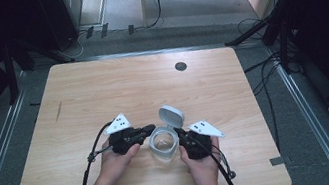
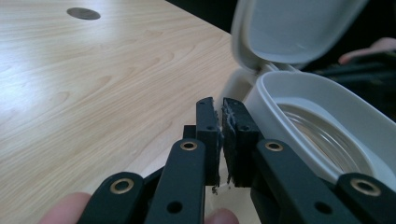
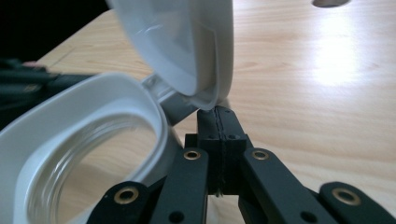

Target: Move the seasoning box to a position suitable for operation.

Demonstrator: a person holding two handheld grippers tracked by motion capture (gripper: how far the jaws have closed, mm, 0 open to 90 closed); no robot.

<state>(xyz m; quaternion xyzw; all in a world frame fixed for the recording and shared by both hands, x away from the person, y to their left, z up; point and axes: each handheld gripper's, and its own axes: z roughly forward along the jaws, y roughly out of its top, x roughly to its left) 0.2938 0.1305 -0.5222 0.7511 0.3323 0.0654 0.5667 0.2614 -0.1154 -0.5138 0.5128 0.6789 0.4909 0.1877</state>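
A clear glass container point(image 1: 164, 146) with a white rim point(image 2: 322, 91) point(image 3: 88, 95) stands near the front middle of the wooden table point(image 1: 101, 88). Its hinged white lid point(image 1: 171, 115) point(image 2: 299, 28) point(image 3: 187, 42) is flipped up at the far side. My left gripper point(image 1: 150, 128) point(image 2: 220, 106) is shut on nothing, its tips just beside the container's left wall. At the container's right, my right gripper point(image 1: 178, 132) point(image 3: 219, 112) is shut too, with its tips right under the lid's lower edge near the hinge; I cannot tell if they touch it.
A round grey cable hole point(image 1: 180, 66) point(image 2: 83, 13) sits in the tabletop toward the far edge. Bare wood lies to the left and behind the container. Cables point(image 1: 86, 169) trail from both grippers toward the table's front edge. Dark stands and floor cables surround the table.
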